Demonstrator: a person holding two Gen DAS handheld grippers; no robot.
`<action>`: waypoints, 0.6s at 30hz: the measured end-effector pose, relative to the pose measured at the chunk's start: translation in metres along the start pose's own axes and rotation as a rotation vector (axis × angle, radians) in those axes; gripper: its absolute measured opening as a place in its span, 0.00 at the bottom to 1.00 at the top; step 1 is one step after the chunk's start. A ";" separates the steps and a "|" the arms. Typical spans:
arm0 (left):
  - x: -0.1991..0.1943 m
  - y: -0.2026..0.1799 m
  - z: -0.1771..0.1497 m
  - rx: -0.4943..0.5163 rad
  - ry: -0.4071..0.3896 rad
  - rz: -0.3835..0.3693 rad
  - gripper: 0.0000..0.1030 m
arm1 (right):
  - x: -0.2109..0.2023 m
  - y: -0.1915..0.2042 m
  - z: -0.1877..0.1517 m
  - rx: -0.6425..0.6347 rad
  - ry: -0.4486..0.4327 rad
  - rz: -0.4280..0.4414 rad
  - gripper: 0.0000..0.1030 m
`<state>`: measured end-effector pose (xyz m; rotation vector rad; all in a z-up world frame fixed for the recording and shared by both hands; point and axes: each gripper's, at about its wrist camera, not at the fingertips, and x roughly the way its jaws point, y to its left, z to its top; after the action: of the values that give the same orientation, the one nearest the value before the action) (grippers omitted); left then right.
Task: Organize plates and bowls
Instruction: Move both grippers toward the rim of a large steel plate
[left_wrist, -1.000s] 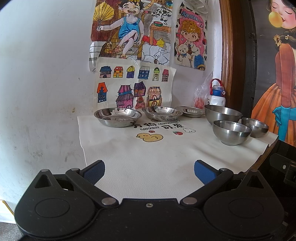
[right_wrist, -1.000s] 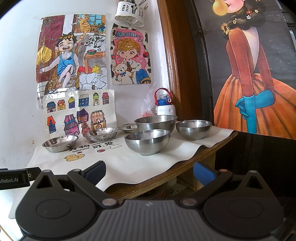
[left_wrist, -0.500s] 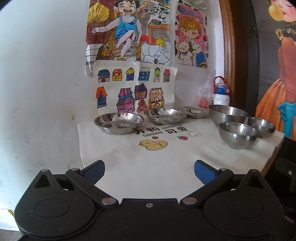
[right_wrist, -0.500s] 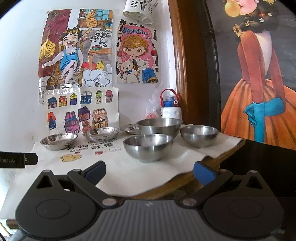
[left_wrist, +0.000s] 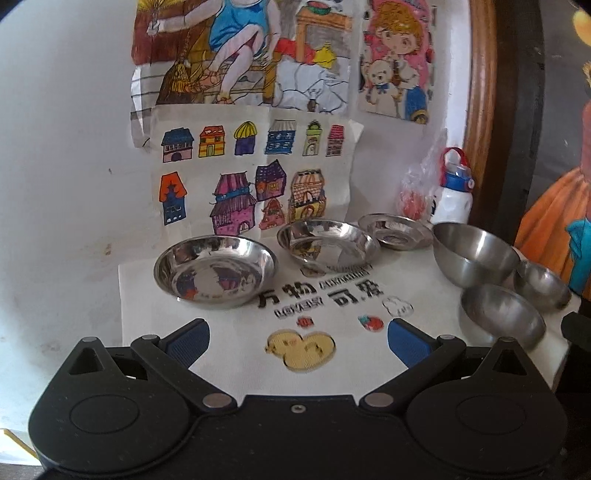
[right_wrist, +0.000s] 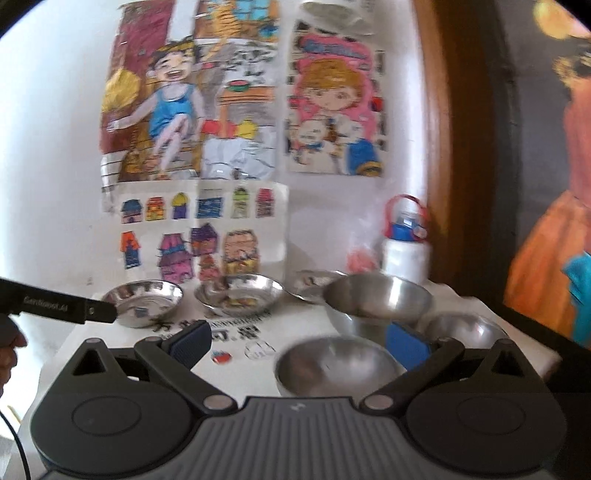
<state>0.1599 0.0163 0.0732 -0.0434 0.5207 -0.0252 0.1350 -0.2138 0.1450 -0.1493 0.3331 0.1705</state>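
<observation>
Left wrist view: low over the near edge of the white mat (left_wrist: 229, 343), facing the drawing-covered wall (left_wrist: 48, 147), close to the plates at centre frame. Right wrist view: blurred, further right, facing the same wall, bowls (right_wrist: 332, 365) at lower centre. Shared by both: plates, bowls, drawings (right_wrist: 192, 110), bottle (right_wrist: 406, 251) at right.

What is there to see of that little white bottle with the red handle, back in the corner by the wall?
The bottle stands upright at the back right of the table, in the corner where the white wall meets a wooden frame. Its body is white and looks like plastic; the lid is blue with a red loop handle arched over it. A clear bag with something red inside sits right beside it, on its left. The biggest steel bowl stands in front and hides its base. Neither gripper is near it.
</observation>
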 end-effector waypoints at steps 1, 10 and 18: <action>0.005 0.004 0.006 -0.002 0.007 -0.004 0.99 | 0.009 0.001 0.007 -0.013 -0.001 0.021 1.00; 0.061 0.042 0.076 0.020 0.017 -0.009 0.99 | 0.091 0.009 0.062 -0.095 0.070 0.207 1.00; 0.141 0.053 0.132 0.038 0.025 -0.173 0.99 | 0.177 0.016 0.090 -0.137 0.250 0.267 1.00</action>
<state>0.3484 0.0689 0.1153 -0.0505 0.5398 -0.2047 0.3246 -0.1580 0.1682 -0.2630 0.5914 0.4409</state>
